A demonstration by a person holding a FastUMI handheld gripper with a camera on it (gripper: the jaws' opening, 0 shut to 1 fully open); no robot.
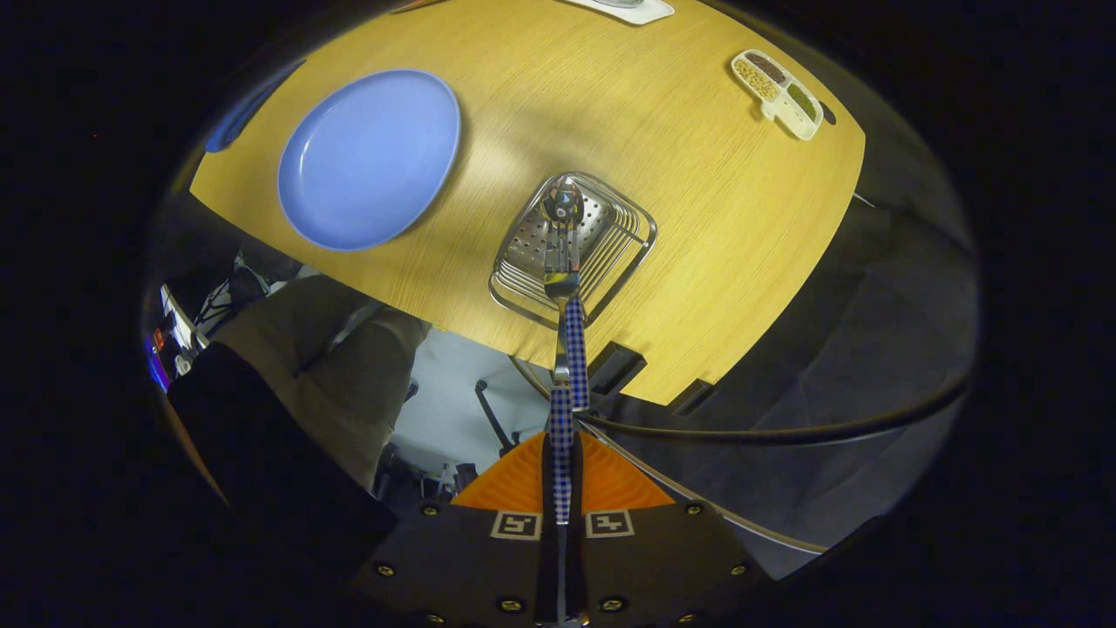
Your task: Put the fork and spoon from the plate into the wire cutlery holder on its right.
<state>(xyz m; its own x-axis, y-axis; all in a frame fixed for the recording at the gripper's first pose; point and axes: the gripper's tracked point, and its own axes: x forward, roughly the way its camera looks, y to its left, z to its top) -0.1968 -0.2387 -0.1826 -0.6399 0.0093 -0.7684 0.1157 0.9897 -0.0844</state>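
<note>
While its checked handle is pinched between the closed fingers of the gripper (562, 488), the spoon (565, 262) is held pointing straight ahead, its long axis in line with them. The gripper is poised above the table (697, 218) edge, looking down. Its bowl is seen over the wire cutlery holder (610, 253). Beyond, to the left, the blue plate (366, 157) lies bare.

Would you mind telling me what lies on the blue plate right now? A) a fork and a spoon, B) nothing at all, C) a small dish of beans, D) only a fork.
B: the blue plate is bare, while the gripper is shut on the checked handles of the fork and spoon, whose heads hang over the wire cutlery holder to the plate's right.
</note>
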